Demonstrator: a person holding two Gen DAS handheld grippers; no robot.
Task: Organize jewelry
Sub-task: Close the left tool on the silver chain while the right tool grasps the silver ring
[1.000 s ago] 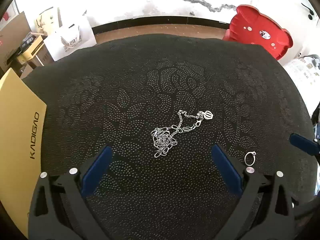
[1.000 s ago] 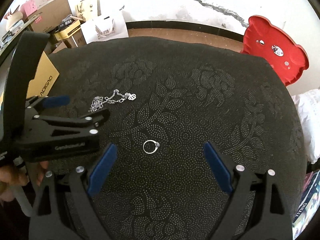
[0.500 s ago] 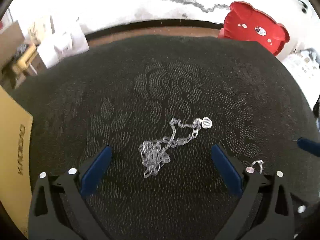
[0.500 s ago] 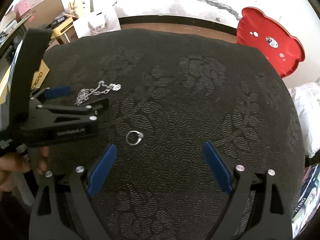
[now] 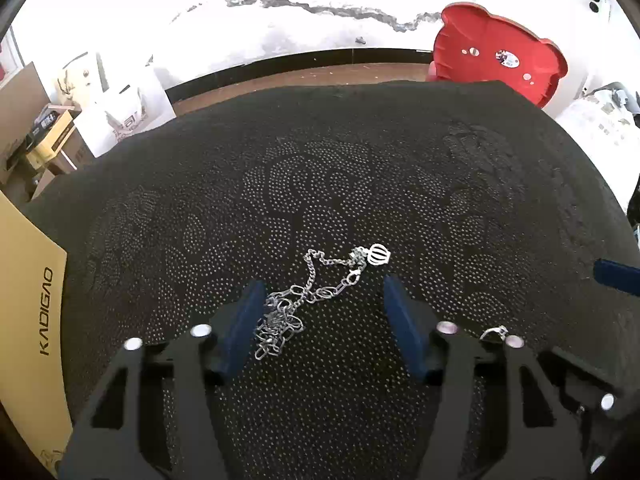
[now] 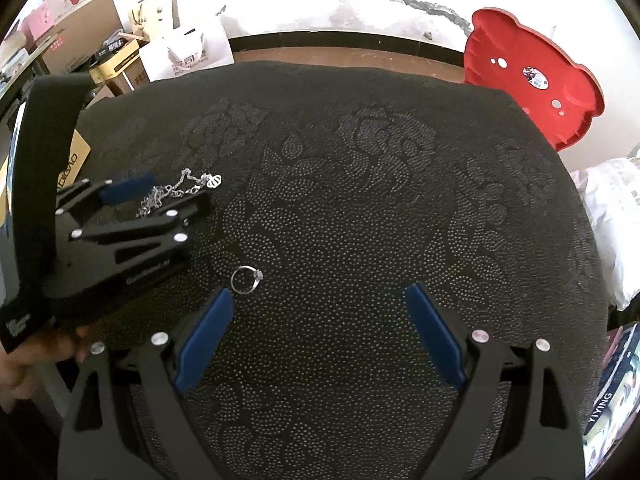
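The left tongs [image 5: 324, 308] point steeply down at a bench [image 5: 360, 184] covered in black cloth with a dotted flower pattern. Their blue pads are closing, with a silver chain [image 5: 296, 304] lying between them. The chain's bunched end sits just beside the left pad [image 5: 244, 324], perhaps touching it; the right pad stands clear, so nothing is gripped yet. The chain's tail runs forward to a small round charm [image 5: 378, 255] beyond the tips.

The right tongs [image 6: 316, 332] hang wide apart over bare cloth and hold nothing. A ring [image 6: 246, 279] with a small stone lies flat just ahead of their left pad [image 6: 204, 340], outside the gap. From the left tongs, the same ring shows only in part, just outside their right finger.

A hand [image 6: 36, 356] holds the left tongs at the left of the right wrist view. Past the bench's far right corner stands a red bear-shaped stool [image 5: 500, 60]; a yellow box [image 5: 28, 312] lies at the left edge.
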